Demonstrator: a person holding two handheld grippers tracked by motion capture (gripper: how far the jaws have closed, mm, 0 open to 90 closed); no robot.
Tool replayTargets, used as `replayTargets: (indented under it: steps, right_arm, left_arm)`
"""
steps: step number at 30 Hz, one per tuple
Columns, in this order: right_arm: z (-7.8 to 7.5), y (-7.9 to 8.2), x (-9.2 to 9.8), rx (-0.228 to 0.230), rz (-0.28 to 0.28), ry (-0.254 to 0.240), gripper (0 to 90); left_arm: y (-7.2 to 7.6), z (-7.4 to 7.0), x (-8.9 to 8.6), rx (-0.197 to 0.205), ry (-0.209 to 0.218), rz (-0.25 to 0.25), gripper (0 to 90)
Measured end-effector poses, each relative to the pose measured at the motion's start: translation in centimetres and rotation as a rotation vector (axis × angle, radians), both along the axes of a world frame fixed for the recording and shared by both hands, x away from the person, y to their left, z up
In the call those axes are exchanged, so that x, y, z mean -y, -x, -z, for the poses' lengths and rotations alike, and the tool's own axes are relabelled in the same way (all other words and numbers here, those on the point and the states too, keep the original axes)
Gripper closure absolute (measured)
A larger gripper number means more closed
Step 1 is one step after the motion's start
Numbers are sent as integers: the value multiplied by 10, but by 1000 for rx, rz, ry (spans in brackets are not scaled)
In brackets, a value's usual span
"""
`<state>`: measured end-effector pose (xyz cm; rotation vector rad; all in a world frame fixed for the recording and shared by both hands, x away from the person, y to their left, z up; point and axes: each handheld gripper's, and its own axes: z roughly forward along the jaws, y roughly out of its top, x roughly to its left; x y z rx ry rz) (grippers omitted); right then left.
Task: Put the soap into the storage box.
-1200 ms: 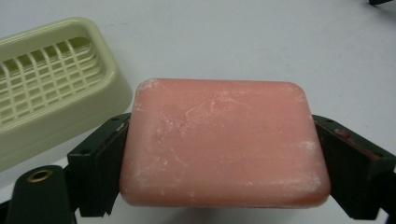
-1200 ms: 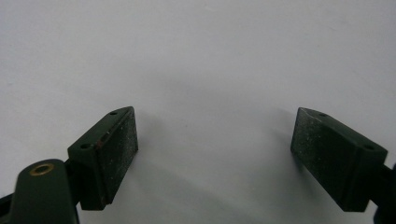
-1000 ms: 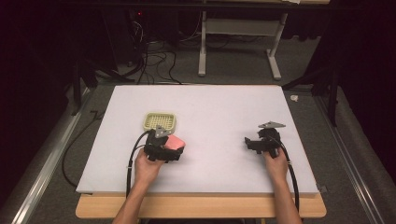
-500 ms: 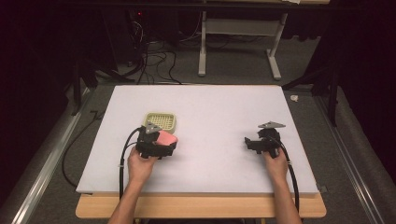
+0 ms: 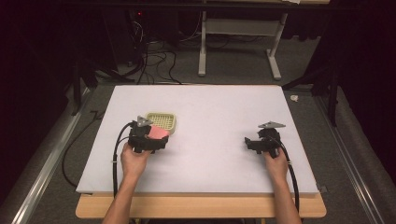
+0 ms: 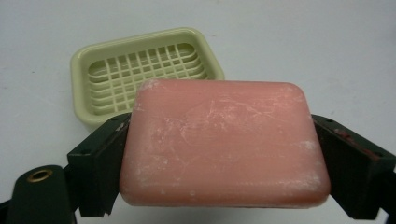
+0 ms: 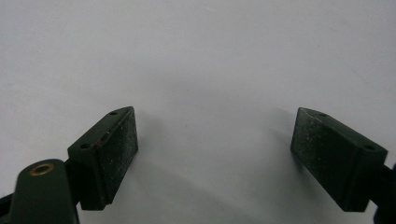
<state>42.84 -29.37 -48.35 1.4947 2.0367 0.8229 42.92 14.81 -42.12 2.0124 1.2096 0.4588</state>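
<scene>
White table, cables beyond.

Both forearms come in bare, no sleeves; the left gripper is a black block with a grey three-cornered plate on top and a black cable looping back; the right gripper matches it; its black jaws are flat, scuffed pads with small screws, a brass-ringed hole beside them.
</scene>
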Motion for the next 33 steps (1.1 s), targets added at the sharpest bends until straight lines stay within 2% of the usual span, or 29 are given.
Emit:
replayTargets:
  steps: [5, 9, 17, 21, 26, 31, 33]
  right_arm:
    - [0, 0, 0, 0, 1, 0, 156]
    - [0, 0, 0, 0, 1, -1, 155]
    - [0, 0, 0, 0, 0, 0, 156]
    - [0, 0, 0, -1, 1, -1, 155]
    - [0, 0, 0, 0, 1, 0, 156]
    - [0, 0, 0, -1, 1, -1, 155]
    - [0, 0, 0, 1, 0, 1, 156]
  left_arm:
    - [-6, 1, -6, -11, 17, -30, 137]
    - [-10, 3, -9, -21, 6, -48, 138]
    - [-17, 6, -15, -32, 12, -86, 137]
    - [-19, 3, -16, -33, -4, -92, 137]
    - [-25, -3, -14, -25, 5, -93, 138]
    - [-32, -6, -10, -25, -17, -91, 137]
    - [-35, -7, -10, -30, -5, -89, 137]
